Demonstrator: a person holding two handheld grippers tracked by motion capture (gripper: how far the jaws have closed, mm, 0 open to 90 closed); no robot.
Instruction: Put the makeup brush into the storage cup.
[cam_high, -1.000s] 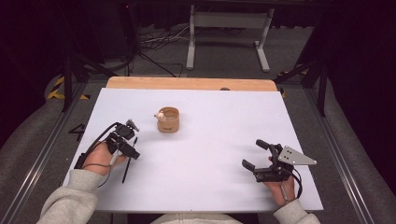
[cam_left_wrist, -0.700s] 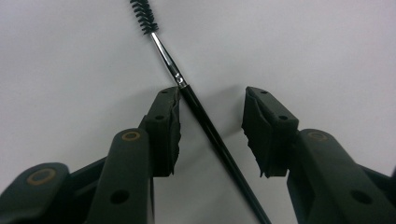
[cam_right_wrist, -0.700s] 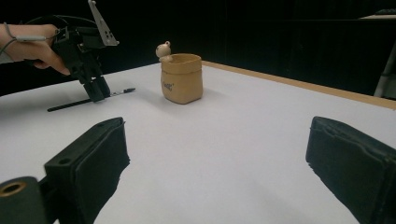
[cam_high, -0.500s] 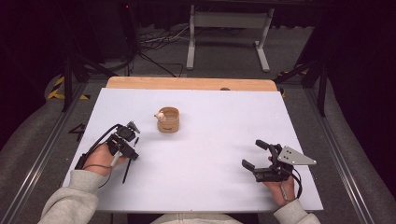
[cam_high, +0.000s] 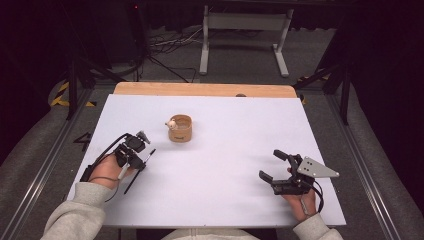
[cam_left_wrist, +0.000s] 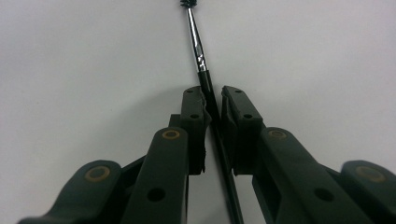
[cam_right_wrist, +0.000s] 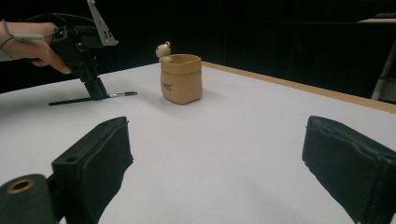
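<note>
Item: thin black paintbrush with metal ferrule (cam_left_wrist: 201, 60), flat on white table (cam_high: 225, 165), clamped by left gripper (cam_high: 141, 159), whose jaws have just been closing. Tan ceramic cup (cam_high: 180, 128) empty; lift and placing outstanding. Right gripper (cam_high: 274, 165) spread, idle.

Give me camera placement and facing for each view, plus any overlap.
High view: above the person's side, looking forward and down on the white table; both forearms, left gripper, right gripper.
Left gripper view: looks along its jaws, shut on a thin brush.
Right gripper view: level across the table, open jaws in front.
Shared: tan cup, high and right gripper views.
</note>
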